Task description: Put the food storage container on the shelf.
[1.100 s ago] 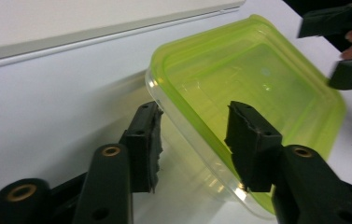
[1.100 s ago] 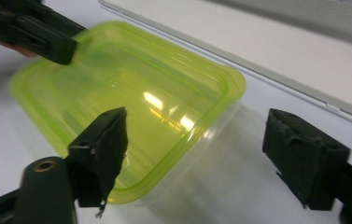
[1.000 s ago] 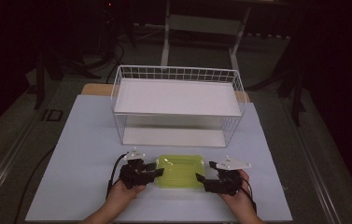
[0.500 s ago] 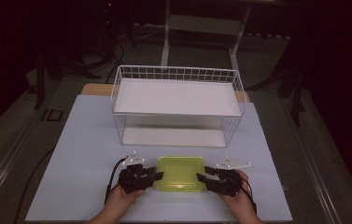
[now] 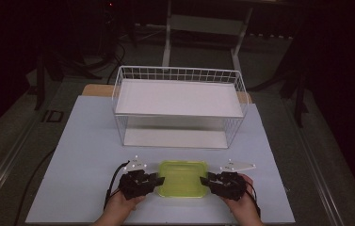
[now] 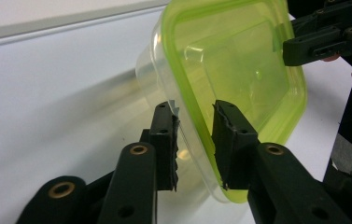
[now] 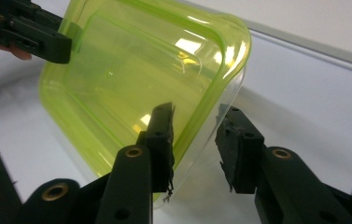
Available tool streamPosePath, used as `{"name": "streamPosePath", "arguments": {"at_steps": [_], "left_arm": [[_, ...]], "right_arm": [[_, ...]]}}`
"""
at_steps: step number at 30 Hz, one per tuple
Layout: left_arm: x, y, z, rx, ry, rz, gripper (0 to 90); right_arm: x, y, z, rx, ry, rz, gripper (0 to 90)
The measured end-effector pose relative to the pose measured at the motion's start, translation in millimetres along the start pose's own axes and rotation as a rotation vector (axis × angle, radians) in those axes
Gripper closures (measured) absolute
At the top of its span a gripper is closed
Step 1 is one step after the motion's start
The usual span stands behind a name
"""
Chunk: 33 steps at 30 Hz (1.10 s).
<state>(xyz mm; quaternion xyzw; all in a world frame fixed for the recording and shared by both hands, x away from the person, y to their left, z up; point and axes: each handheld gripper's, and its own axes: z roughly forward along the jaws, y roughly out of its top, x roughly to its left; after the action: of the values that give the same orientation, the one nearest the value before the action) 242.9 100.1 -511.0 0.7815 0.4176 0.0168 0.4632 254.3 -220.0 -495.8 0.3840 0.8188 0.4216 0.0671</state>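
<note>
A clear plastic container with a lime-green lid (image 5: 183, 179) is at the near middle of the white table. My left gripper (image 5: 158, 180) holds its left edge and my right gripper (image 5: 205, 180) its right edge. In the left gripper view the lid's rim (image 6: 196, 122) fills the narrow gap between the two black jaws of my left gripper (image 6: 195, 135); the other gripper (image 6: 325, 39) meets the far edge. In the right gripper view my right gripper (image 7: 195, 140) has its jaws closed over the rim and clear wall (image 7: 201, 116). The left gripper (image 7: 29, 32) grips the opposite edge.
A white wire basket rack (image 5: 179, 106) with an upper shelf and an open lower level stands behind the container, mid-table. Bare white tabletop (image 5: 85, 155) lies to either side. Dark floor and stand legs surround the table.
Both grippers moved inward from beside the container onto its left and right edges. The container has shifted slightly toward the person.
</note>
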Motion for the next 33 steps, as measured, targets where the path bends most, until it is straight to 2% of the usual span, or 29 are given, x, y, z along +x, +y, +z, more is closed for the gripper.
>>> {"name": "streamPosePath", "arguments": {"at_steps": [2,4,6,8,10,13,18,22,25,28,32,33], "left_arm": [[0.8,-0.7,-0.7,-0.001,-0.012,-0.004,73.0],[3.9,-2.6,-0.8,-0.012,-0.035,-0.034,74.6],[3.0,-2.1,-1.1,-0.009,-0.03,-0.039,75.5],[2.5,-2.0,-1.9,-0.011,-0.036,-0.061,77.1],[0.1,-2.8,-1.9,-0.008,-0.027,-0.055,78.9],[1.8,-3.5,-2.5,-0.014,-0.041,-0.073,80.3],[0.9,2.9,-6.1,-0.033,-0.028,-0.052,80.7],[0.5,9.5,-9.6,-0.05,-0.028,-0.038,80.7],[0.9,27.2,-16.8,-0.084,-0.025,-0.016,80.7],[1.4,30.8,-18.4,-0.094,-0.025,-0.012,80.7],[7.0,47.0,-23.1,-0.132,-0.02,-0.006,80.7],[8.5,49.8,-23.6,-0.137,-0.02,-0.007,80.7]], "right_arm": [[0.7,-0.4,-1.0,0.005,0.011,0.005,69.1],[1.5,-0.7,-1.7,0.01,0.018,0.001,69.6],[1.4,-1.0,-1.8,0.012,0.027,0.007,70.1],[1.4,-0.9,-1.9,0.012,0.027,0.017,71.7],[2.8,-0.7,-2.5,0.014,0.008,0.019,74.3],[0.6,-0.2,-3.0,0.012,0.009,0.037,76.1],[-0.6,2.2,-3.0,0.009,0.014,0.056,77.1],[0.2,7.7,-6.8,-0.01,0.009,0.049,77.2],[0.8,23.4,-16.0,-0.058,-0.005,0.04,77.7],[0.7,27.7,-17.7,-0.066,-0.008,0.034,77.9],[-1.9,55.0,-25.2,-0.124,-0.018,0.024,79.0],[-1.9,55.0,-25.2,-0.124,-0.018,0.024,79.0]]}}
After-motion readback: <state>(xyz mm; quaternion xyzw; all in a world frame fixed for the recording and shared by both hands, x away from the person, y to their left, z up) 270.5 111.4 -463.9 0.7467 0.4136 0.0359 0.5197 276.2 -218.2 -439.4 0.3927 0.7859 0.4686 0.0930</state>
